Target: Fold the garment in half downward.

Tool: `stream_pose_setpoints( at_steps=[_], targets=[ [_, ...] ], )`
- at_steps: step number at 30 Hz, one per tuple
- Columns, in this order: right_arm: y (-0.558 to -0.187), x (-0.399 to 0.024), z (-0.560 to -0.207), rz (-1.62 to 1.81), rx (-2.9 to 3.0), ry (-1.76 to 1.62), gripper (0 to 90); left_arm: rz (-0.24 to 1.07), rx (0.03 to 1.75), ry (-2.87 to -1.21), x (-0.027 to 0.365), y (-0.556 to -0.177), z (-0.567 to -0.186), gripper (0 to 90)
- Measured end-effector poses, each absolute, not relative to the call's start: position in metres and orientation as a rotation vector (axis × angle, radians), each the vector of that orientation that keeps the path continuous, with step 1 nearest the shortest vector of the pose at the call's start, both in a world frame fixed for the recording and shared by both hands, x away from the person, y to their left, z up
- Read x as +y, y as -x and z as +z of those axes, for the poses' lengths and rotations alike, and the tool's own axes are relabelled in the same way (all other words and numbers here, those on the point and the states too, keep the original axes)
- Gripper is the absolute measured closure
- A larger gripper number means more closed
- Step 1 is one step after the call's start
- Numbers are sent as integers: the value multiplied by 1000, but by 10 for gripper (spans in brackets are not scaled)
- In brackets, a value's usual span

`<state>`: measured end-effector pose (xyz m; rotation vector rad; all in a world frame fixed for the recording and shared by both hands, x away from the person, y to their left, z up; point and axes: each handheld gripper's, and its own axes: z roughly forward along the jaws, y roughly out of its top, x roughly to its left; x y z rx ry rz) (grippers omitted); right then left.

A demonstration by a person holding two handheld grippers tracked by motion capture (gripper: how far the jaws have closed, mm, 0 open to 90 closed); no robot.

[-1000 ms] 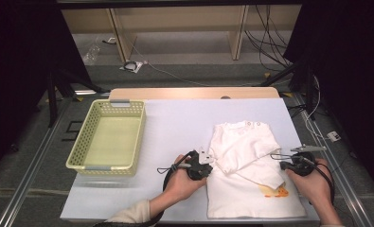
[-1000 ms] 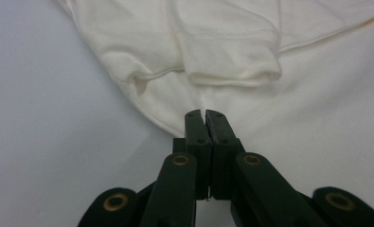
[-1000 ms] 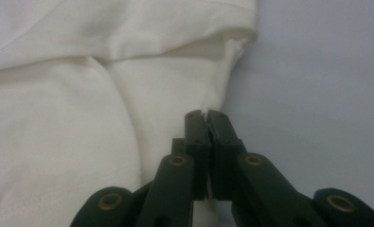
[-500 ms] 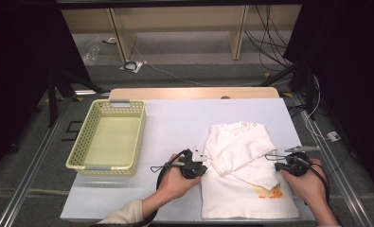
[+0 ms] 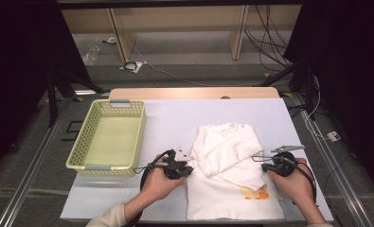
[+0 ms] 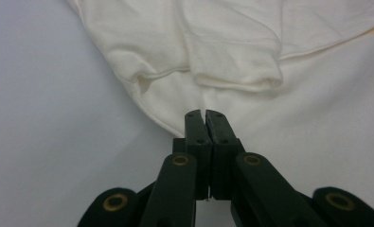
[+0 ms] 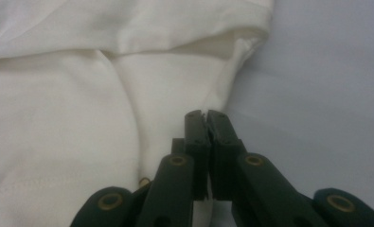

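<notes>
Pale lavender worktop point(image 5: 175, 118) carries a white baby shirt point(image 5: 227, 189), folded over itself, lying between the two sets of jaws. Left gripper point(image 5: 190, 165) has its jaws clenched at the shirt's near left edge, cloth just ahead of the tips. Right gripper point(image 5: 256, 159) is likewise clenched at the opposite edge. Well off beyond the left jaws sits a yellow-green basket point(image 5: 80, 156).

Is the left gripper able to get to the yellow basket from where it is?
Probably yes. The left gripper sits at the white shirt's edge, and the yellow basket stands just beside that hand, with bare table between them and nothing in the way.
</notes>
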<state>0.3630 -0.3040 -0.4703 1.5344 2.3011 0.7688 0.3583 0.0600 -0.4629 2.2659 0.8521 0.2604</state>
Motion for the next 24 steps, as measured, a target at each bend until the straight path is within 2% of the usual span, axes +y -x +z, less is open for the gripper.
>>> stream_pose_setpoints(
  at_steps=[24],
  targets=[
    [-363, -241, -472, 814, 2447, -1416, 883, 254, 946, -2273, 126, -347, -461, 885]
  ],
)
